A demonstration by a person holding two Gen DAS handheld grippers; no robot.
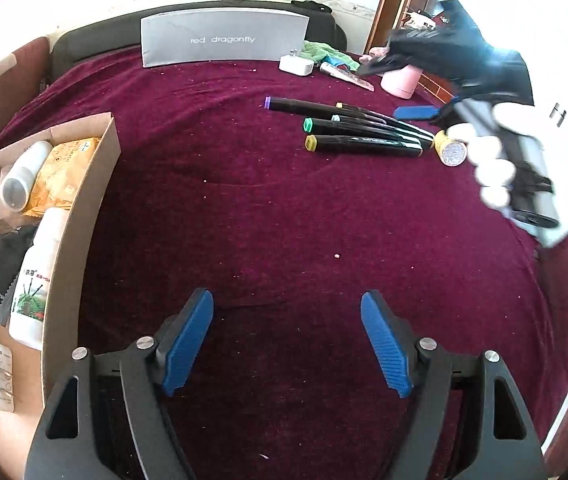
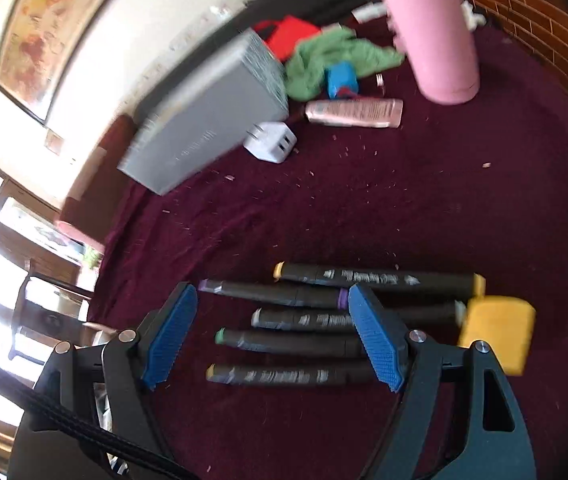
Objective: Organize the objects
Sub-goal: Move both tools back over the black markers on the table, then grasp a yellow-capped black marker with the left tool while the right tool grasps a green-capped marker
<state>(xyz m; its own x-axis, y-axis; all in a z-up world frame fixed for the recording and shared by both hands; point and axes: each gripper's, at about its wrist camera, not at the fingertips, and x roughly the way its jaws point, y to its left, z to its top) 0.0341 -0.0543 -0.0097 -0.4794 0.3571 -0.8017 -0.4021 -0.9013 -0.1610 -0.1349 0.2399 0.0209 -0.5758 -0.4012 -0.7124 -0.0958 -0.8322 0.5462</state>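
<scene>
Grey box (image 1: pixel 224 37) lettered "red dragonfly"

Right gripper (image 2: pixel 271 336) hangs with jaws spread wide over five black markers (image 2: pixel 304 344) lying side by side on the maroon cloth (image 2: pixel 444 208) — yellow block (image 2: pixel 496 336) just beside their right ends, pink bottle (image 2: pixel 440 32) upright near the far edge.

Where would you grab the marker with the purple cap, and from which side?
Probably from above, around the middle of the purple-capped marker's black barrel. It lies flat on the cloth in a row of markers, so the right hand-held gripper, open over the row, would need its fingers set across the barrel, dipping into the narrow gaps beside it.
</scene>
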